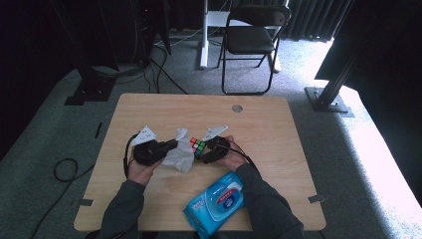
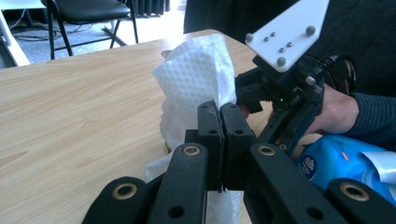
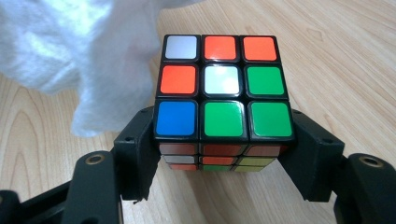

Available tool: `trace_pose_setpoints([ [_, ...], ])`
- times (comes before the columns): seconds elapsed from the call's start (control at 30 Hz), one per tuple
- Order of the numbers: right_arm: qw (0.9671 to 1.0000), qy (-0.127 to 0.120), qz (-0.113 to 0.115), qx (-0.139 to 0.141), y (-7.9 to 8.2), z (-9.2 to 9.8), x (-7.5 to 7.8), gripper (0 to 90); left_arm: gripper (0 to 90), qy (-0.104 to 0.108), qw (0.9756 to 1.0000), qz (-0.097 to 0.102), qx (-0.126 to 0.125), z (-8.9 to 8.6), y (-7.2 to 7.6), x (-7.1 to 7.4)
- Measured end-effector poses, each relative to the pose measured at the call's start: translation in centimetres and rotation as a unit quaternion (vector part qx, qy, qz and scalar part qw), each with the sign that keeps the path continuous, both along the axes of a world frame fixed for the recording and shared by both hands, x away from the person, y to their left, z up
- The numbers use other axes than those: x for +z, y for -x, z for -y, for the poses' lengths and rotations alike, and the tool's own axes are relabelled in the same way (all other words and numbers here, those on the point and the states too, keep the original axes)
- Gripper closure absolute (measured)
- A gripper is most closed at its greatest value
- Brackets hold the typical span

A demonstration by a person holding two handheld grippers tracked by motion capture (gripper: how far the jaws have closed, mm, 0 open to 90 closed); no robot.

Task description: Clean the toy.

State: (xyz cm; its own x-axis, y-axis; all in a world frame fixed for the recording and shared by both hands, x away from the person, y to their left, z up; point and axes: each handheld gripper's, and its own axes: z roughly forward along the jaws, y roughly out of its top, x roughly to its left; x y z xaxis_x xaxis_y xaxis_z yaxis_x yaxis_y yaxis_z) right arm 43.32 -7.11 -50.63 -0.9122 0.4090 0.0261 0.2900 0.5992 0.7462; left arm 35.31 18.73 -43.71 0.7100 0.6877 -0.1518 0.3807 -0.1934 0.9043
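Observation:
A scrambled colour cube (image 1: 197, 146) is held just above the wooden table (image 1: 149, 107) near its middle. My right gripper (image 3: 224, 129) is shut on it, one jaw on each side of the cube (image 3: 223, 86). To its left, my left gripper (image 2: 220, 108) is shut on a crumpled white wipe (image 2: 196, 70), which stands up between the closed jaws. In the high view the wipe (image 1: 180, 154) hangs between the left gripper (image 1: 173, 145) and the cube and touches the cube's left side. In the right gripper view the wipe (image 3: 84, 46) drapes beside the cube's upper left.
A blue pack of wet wipes (image 1: 215, 204) lies at the table's near edge, under the right forearm. A cable hole (image 1: 237, 108) sits in the far part of the table. A black folding chair (image 1: 251, 35) stands on the floor beyond.

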Motion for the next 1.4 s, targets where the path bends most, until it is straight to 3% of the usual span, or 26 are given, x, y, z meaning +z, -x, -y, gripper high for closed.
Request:
trace_pose_setpoints([
  [0.2,0.9999,-0.012,0.001,-0.003,0.3,0.1,0.5,34.4,88.8,0.002,1.0,0.002,-0.001,0.2,-0.4,0.3],
  [0.43,1.0,-0.003,-0.001,-0.004,0.5,-0.1,-0.2,34.4,88.8,0.003,1.0,0.008,-0.002,0.6,-0.9,0.8],
  [0.7,0.9999,-0.012,-0.002,-0.007,0.5,0.0,-0.2,34.3,88.8,0.001,0.9999,0.012,0.004,1.1,-1.8,1.0],
  [0.87,0.9999,-0.011,-0.002,-0.008,0.5,0.0,-0.3,34.4,88.8,-0.013,0.9996,0.018,0.017,1.8,-2.6,0.9],
  [1.13,0.9999,-0.008,-0.002,-0.006,0.6,-0.1,-0.4,34.3,88.8,-0.001,0.9983,0.034,0.047,1.8,-3.5,1.8],
  [1.23,0.9999,-0.01,-0.002,-0.007,0.6,0.0,-0.3,34.3,88.7,-0.009,0.9988,0.027,0.04,2.2,-3.7,1.4],
  [1.4,0.9999,-0.011,-0.001,-0.008,0.5,0.0,-0.3,34.3,88.4,-0.037,0.9991,0.006,0.022,3.8,-3.7,-0.5],
])
